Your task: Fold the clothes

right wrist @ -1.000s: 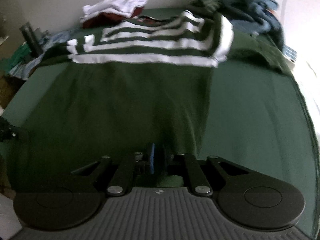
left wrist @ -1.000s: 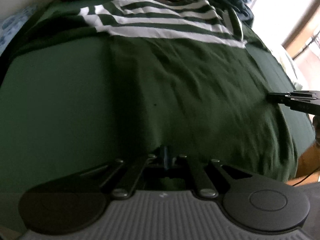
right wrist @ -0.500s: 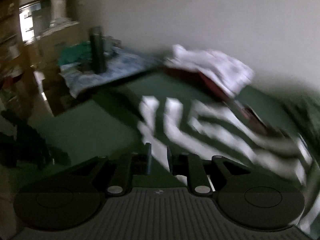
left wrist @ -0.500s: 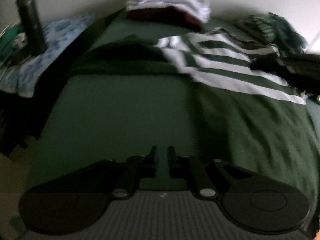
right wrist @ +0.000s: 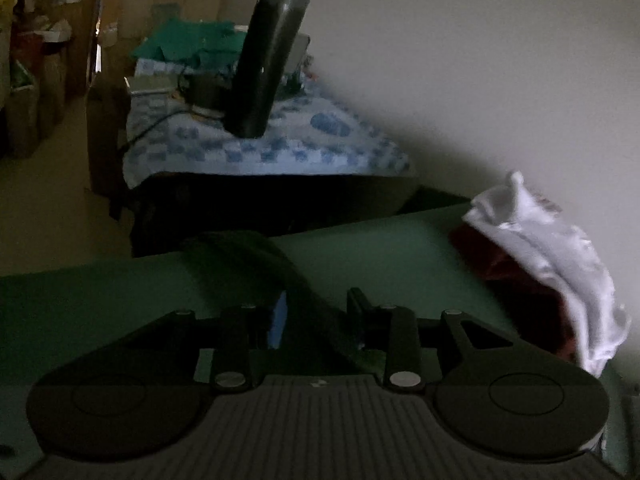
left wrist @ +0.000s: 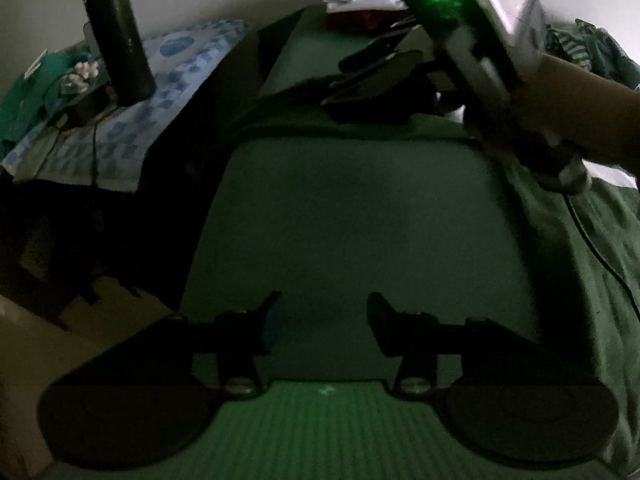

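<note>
At lower centre of the right wrist view, the right gripper has its fingers apart astride the dark green garment's sleeve, probably to fold it. The left gripper gapes empty over the bed.

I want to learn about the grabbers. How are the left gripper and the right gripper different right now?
The left gripper hangs open over bare green bed sheet, with nothing between its fingers. The right gripper is also open, but a dark green sleeve runs between its fingers. The left gripper's jaws stand wider apart than the right gripper's. Both are black two-finger tools above the same bed.
</note>
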The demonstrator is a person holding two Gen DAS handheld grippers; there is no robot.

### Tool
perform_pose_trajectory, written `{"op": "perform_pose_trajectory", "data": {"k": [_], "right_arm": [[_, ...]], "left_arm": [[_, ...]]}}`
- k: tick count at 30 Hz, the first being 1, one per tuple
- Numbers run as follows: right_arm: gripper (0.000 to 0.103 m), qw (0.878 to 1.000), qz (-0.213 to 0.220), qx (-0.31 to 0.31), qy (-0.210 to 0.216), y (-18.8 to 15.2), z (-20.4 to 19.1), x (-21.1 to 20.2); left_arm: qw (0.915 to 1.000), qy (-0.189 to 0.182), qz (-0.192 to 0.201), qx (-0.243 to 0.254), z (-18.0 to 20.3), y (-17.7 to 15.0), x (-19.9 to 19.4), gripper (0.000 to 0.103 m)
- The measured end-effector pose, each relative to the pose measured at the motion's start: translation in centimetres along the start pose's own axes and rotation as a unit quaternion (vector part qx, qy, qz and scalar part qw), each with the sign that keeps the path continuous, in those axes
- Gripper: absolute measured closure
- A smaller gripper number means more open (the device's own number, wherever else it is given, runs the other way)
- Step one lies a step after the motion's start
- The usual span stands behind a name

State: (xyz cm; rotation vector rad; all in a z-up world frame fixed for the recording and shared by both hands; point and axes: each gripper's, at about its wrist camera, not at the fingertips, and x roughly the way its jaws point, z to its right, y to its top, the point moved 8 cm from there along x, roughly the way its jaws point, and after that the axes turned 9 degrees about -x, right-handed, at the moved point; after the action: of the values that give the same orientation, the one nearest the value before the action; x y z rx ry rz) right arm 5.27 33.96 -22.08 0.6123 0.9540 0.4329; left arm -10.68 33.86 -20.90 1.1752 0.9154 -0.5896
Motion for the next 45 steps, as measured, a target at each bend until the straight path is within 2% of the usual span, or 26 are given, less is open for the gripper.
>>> {"op": "perform_pose_trajectory", "data": {"k": [2, 3, 6, 8, 12, 14, 16, 19, 21, 24, 25, 27, 28, 30, 33, 35, 38, 40, 41, 42, 43, 44, 45], "right_arm": [[0.080, 1.000, -0.007, 0.004, 0.007, 0.1, 0.1, 0.7], [0.100, 1.000, -0.010, 0.013, 0.015, 0.3, 0.2, 1.1], [0.101, 0.996, 0.022, 0.083, 0.016, 0.9, 2.0, -0.6], [0.101, 0.989, 0.047, 0.140, 0.006, 0.8, 3.9, -2.3], [0.101, 0.956, 0.105, 0.275, -0.011, -1.4, 8.0, -6.5], [0.100, 0.939, 0.116, 0.323, -0.037, -3.1, 9.8, -8.2], [0.100, 0.926, 0.108, 0.359, -0.046, -5.3, 11.1, -9.5], [0.100, 0.928, 0.069, 0.359, -0.073, -8.5, 11.1, -10.7], [0.099, 0.927, 0.035, 0.365, -0.085, -10.5, 10.7, -11.0], [0.089, 0.919, -0.014, 0.381, -0.101, -13.4, 9.9, -11.6], [0.084, 0.914, -0.009, 0.392, -0.108, -14.0, 9.7, -12.5], [0.074, 0.902, 0.012, 0.416, -0.119, -14.9, 9.3, -14.7], [0.072, 0.899, 0.015, 0.420, -0.122, -15.2, 8.9, -15.6], [0.072, 0.895, 0.019, 0.426, -0.129, -15.8, 8.0, -17.4], [0.072, 0.894, 0.013, 0.426, -0.138, -16.8, 6.6, -19.6], [0.072, 0.893, 0.002, 0.428, -0.143, -17.6, 5.5, -20.8], [0.072, 0.891, -0.013, 0.428, -0.152, -18.7, 4.3, -21.8], [0.072, 0.889, -0.021, 0.428, -0.159, -19.3, 3.7, -22.3], [0.072, 0.889, -0.024, 0.429, -0.161, -19.5, 3.5, -22.5], [0.072, 0.888, -0.026, 0.430, -0.162, -19.7, 3.3, -22.7], [0.072, 0.887, -0.026, 0.430, -0.165, -19.8, 3.2, -22.9], [0.072, 0.886, -0.025, 0.431, -0.167, -19.8, 3.1, -23.2], [0.072, 0.886, -0.022, 0.430, -0.170, -19.7, 3.2, -23.4]], "left_arm": [[1.0000, -0.001, 0.001, 0.003, -0.8, 0.1, 0.0, 0.052], [1.0000, -0.001, 0.001, 0.004, -1.2, 0.2, 0.0, 0.051], [0.9999, -0.014, 0.007, 0.006, -1.6, 0.9, 0.2, 0.051], [0.9996, -0.026, 0.013, 0.007, -1.7, 1.5, 0.3, 0.051], [0.9980, -0.057, 0.025, -0.013, -1.8, 3.5, 0.6, 0.051], [0.9967, -0.072, 0.031, -0.022, -1.6, 4.7, 0.9, 0.051], [0.9949, -0.089, 0.036, -0.030, -1.4, 6.0, 1.3, 0.051], [0.9894, -0.130, 0.040, -0.050, -0.9, 8.5, 2.4, 0.051], [0.9843, -0.157, 0.039, -0.071, -0.5, 10.2, 3.4, 0.045], [0.9773, -0.183, 0.025, -0.105, 0.4, 12.5, 5.5, 0.040], [0.9746, -0.193, 0.021, -0.112, 0.8, 13.3, 6.2, 0.040], [0.9665, -0.217, 0.014, -0.136, 1.4, 14.6, 7.5, 0.035], [0.9610, -0.228, 0.008, -0.156, 1.4, 15.2, 8.4, 0.035], [0.9468, -0.247, -0.011, -0.206, 1.3, 16.1, 10.3, 0.034], [0.9196, -0.274, -0.017, -0.281, 1.0, 17.5, 12.1, 0.030], [0.9072, -0.278, -0.017, -0.315, 0.8, 18.6, 12.9, 0.028], [0.8948, -0.276, -0.010, -0.351, 0.7, 20.2, 14.1, 0.028], [0.8928, -0.270, -0.006, -0.361, 0.9, 21.3, 14.8, 0.034], [0.8961, -0.262, -0.004, -0.358, 1.1, 21.7, 15.2, 0.046], [0.8994, -0.254, -0.004, -0.356, 1.3, 22.1, 15.6, 0.072], [0.9031, -0.245, -0.011, -0.352, 1.5, 22.1, 16.2, 0.090], [0.9059, -0.239, -0.017, -0.349, 1.6, 22.2, 16.7, 0.103], [0.9054, -0.239, -0.014, -0.350, 1.5, 22.2, 16.6, 0.103]]}}
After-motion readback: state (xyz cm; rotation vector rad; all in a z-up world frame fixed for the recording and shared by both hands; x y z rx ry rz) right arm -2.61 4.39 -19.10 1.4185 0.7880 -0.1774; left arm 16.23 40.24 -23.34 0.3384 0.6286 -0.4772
